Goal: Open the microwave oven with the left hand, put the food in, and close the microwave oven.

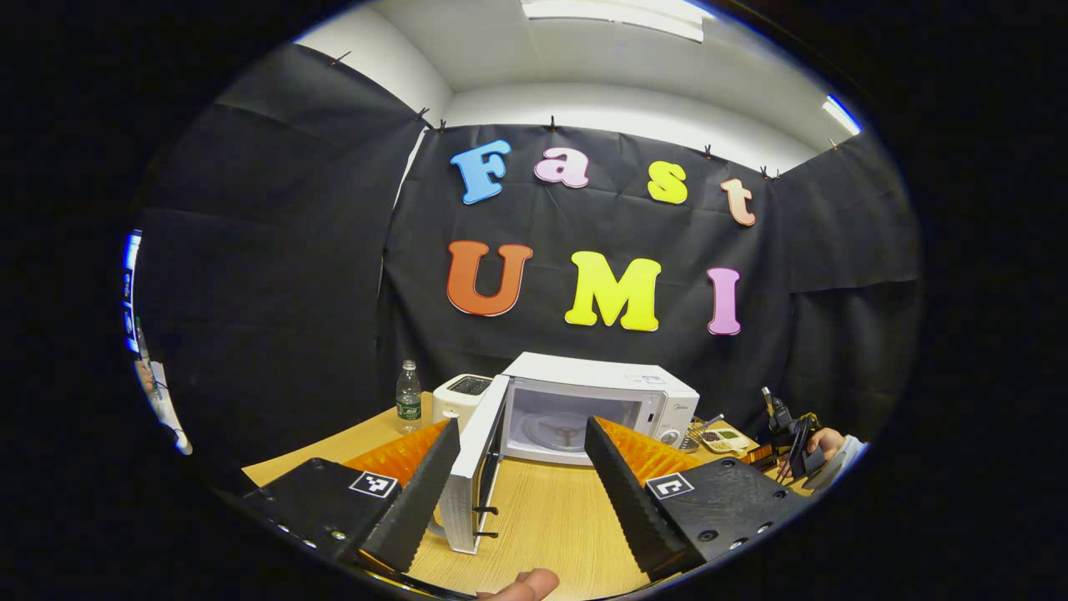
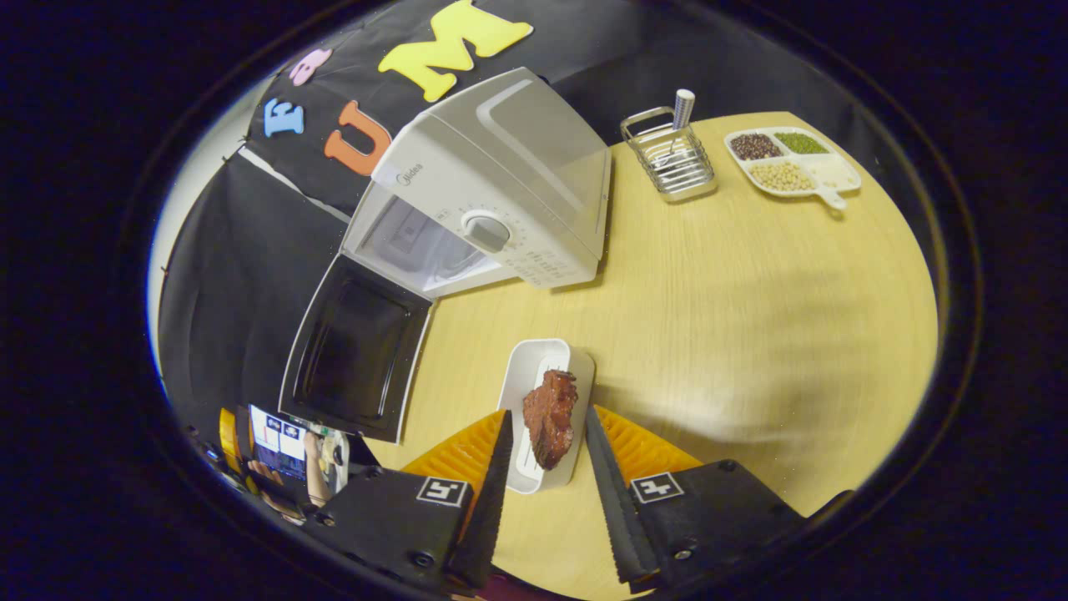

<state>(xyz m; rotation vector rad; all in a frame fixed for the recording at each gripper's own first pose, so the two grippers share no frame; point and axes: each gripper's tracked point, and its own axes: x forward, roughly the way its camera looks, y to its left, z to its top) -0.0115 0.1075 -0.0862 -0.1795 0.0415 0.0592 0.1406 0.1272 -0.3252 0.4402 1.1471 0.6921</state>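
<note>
On the wooden counter [image 2: 751, 317], toward its back edge, the white microwave oven [image 1: 601, 405] stands with its door [image 1: 471, 476] swung fully out to the side, so the cavity and the glass turntable [image 1: 561, 430] show. In the left gripper view the left claw [image 1: 521, 434] hangs in front of the oven with its fingers spread wide and nothing between them; the door's edge sits between the fingers, farther off. A toaster [image 1: 460, 398] and a water bottle [image 1: 408, 397] stand beside the oven near the back left corner.

In the right gripper view the right claw [image 2: 546, 421] is low over the counter, its fingers at a medium gap on either side of a white oblong dish [image 2: 534, 376] that carries a piece of dark red cooked meat [image 2: 551, 416]. The dish lies in front of the oven's control side, near it but apart. Whether the fingers press on the dish cannot be told. Toward the far right corner stand a wire cutlery rack [image 2: 670, 159] and a divided tray of beans and grains [image 2: 791, 160], just beside each other.
</note>
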